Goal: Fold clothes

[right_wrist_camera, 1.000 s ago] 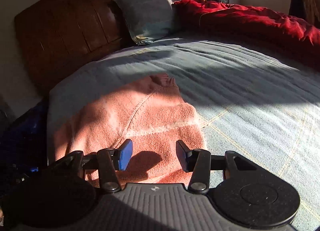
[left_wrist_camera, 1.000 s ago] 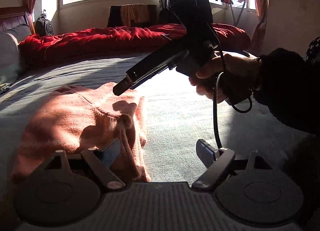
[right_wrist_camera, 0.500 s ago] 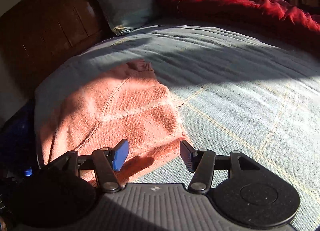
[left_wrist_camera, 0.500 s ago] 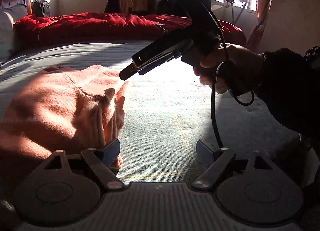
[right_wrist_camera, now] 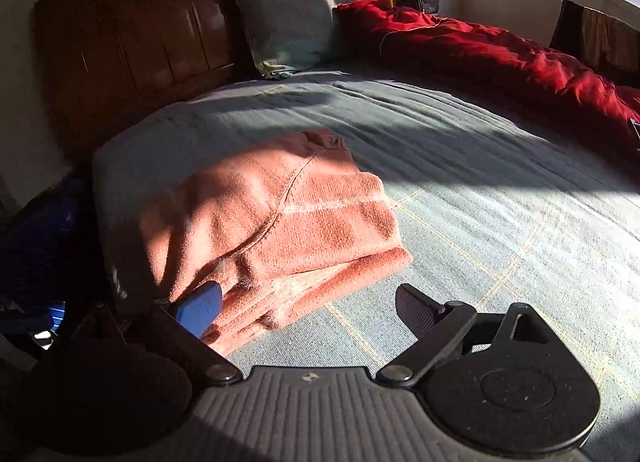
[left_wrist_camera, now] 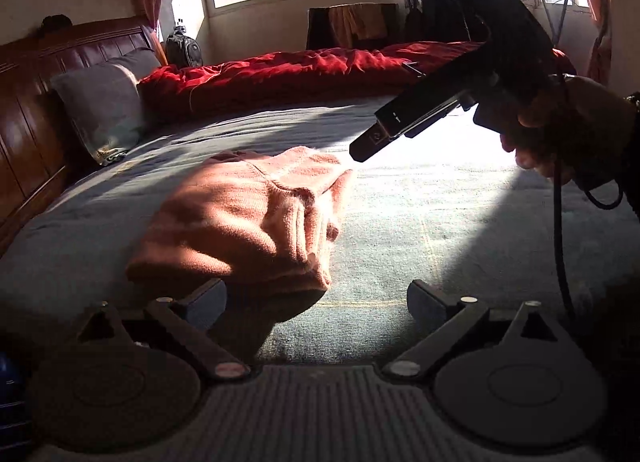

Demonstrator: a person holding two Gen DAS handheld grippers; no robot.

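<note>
A salmon-pink knitted sweater (left_wrist_camera: 248, 218) lies folded into a thick rectangle on the grey-blue bed cover; the right wrist view shows it (right_wrist_camera: 288, 218) near the bed's left edge. My left gripper (left_wrist_camera: 316, 302) is open, just short of the sweater's near edge, holding nothing. My right gripper (right_wrist_camera: 308, 308) is also open, with its blue left pad (right_wrist_camera: 200, 306) close against the folded hem. In the left wrist view the right gripper (left_wrist_camera: 404, 126) hangs in a hand (left_wrist_camera: 568, 130) above and right of the sweater.
A rumpled red duvet (left_wrist_camera: 304, 70) lies along the far side of the bed. A grey pillow (right_wrist_camera: 292, 18) leans on the wooden headboard (right_wrist_camera: 120, 34). Dark bags (right_wrist_camera: 36, 238) sit on the floor left of the bed. Sunlit bed cover (right_wrist_camera: 500, 230) stretches to the right.
Both grippers have pulled back from the sweater, which now sits farther away as a folded bundle. The right gripper has risen and its fingers stand wider apart.
</note>
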